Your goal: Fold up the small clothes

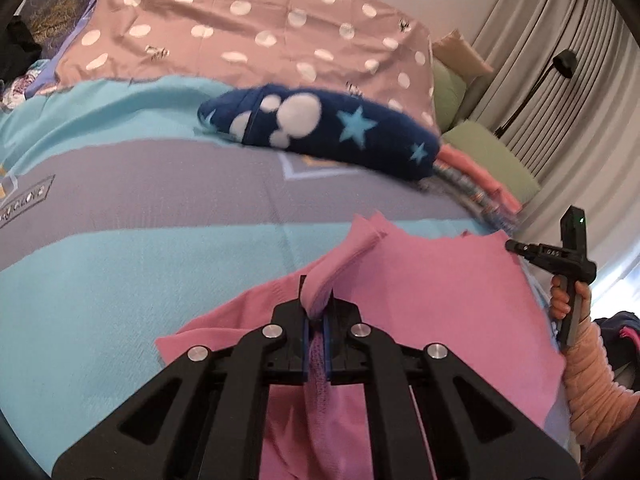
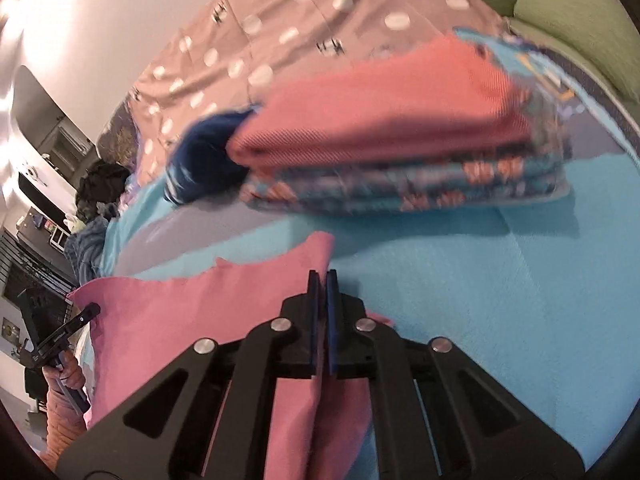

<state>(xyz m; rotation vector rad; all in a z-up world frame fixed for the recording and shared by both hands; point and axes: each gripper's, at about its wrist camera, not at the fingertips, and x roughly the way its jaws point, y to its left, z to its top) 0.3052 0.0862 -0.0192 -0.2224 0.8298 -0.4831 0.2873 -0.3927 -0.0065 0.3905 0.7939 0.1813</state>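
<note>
In the left wrist view the left gripper is closed tight on a bunched fold of the pink garment, which rises from between the blue pads toward 12 o'clock and spreads flat to 3 o'clock over the bed cover; the cloth's free edge runs roughly from 12 to 2 o'clock, so its long axis seems to lie crosswise between the two grippers. At 3 o'clock the person's right hand holds the other tool at the garment's far side. Beyond, at 12 o'clock and well apart, lies a navy fleece piece with stars, and at 2 o'clock a stack of folded clothes, with the dotted pink pillow behind. In the right wrist view the right gripper has its pads nearly together and pink cloth passes under and between them, so it appears pinched on the garment's edge, which trails off to 9 o'clock toward the left hand. The folded stack sits at 12 o'clock, near but not touching, and would be the likeliest thing to brush if the fold is carried forward; both grippers look equally engaged
</note>
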